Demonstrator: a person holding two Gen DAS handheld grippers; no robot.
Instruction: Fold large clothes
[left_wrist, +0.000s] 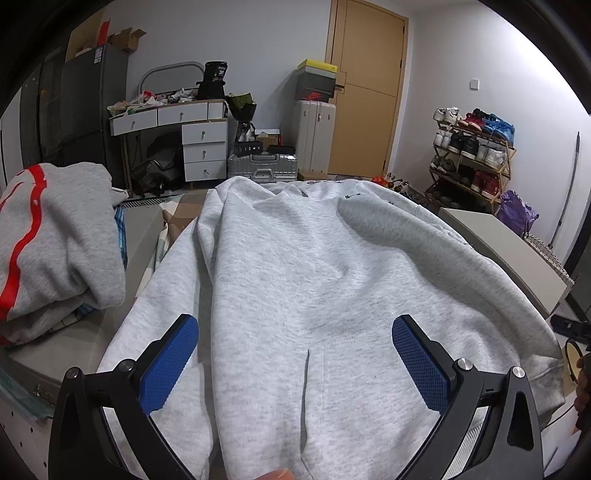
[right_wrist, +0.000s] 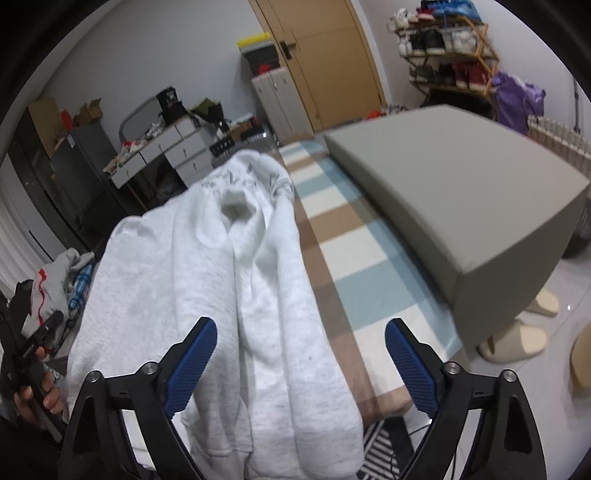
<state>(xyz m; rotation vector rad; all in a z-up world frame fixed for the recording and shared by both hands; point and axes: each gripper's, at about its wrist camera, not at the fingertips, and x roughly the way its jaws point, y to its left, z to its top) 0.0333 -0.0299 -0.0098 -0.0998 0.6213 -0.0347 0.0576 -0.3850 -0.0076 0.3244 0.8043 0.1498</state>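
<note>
A large light grey hoodie (left_wrist: 295, 288) lies spread lengthways on the checked cloth of the work surface, its front pocket slit near me and its hood at the far end. My left gripper (left_wrist: 295, 360) hovers open above the pocket area, blue pads wide apart with nothing between them. In the right wrist view the same hoodie (right_wrist: 236, 280) shows with a sleeve folded along its right side. My right gripper (right_wrist: 301, 360) stands open over that right edge, the cloth under it and not pinched.
A second grey garment with red stripes (left_wrist: 51, 240) is heaped at the left. A grey cushion block (right_wrist: 461, 206) borders the checked cloth (right_wrist: 369, 258) on the right. Slippers (right_wrist: 517, 339) lie on the floor. A person's hand (right_wrist: 33, 398) holds the left gripper's handle.
</note>
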